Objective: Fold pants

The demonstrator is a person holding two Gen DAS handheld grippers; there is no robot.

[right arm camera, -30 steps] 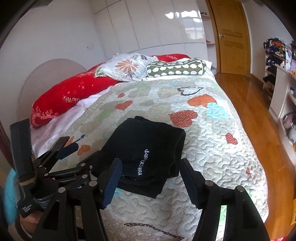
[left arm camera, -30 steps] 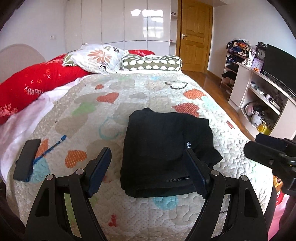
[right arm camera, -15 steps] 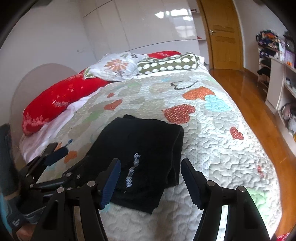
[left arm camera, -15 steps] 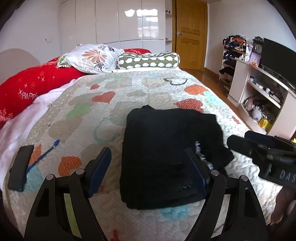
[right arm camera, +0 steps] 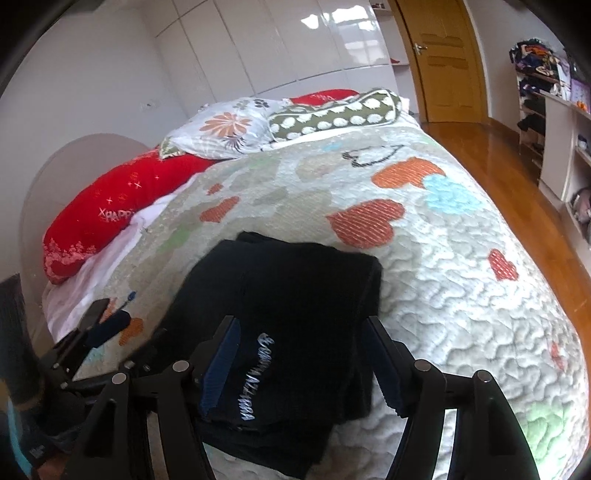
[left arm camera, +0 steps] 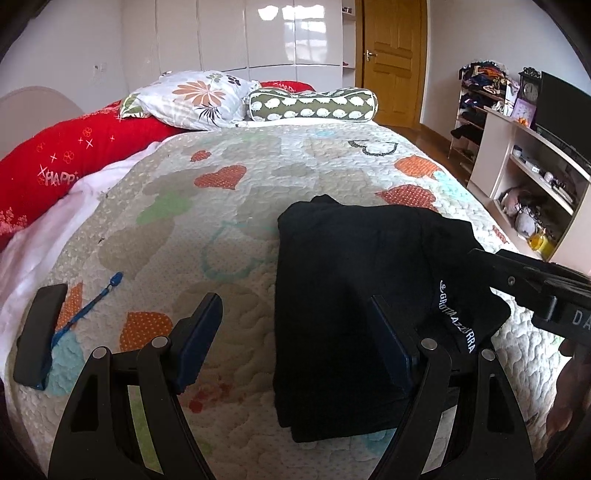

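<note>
change: both claws nearer the pants (left arm camera: 354,295) than a second ago | left claw (left arm camera: 295,339) wide, empty | right claw (right arm camera: 301,365) wide, empty, above logo corner | pants: folded stack on bed (left arm camera: 258,177) | task: fold looks nearly done, maybe one tidy-up left

- Left gripper (left arm camera: 295,343): jaws stand wide apart, nothing pressed between the pads, pointing downward.
- Right gripper (right arm camera: 301,363): jaws apart, angled downward; it seems clear of any cloth, though blur hampers certainty.

glossy white wardrobe (left arm camera: 266,33), wooden door (left arm camera: 395,55), quilted bed (left arm camera: 258,177)
</note>
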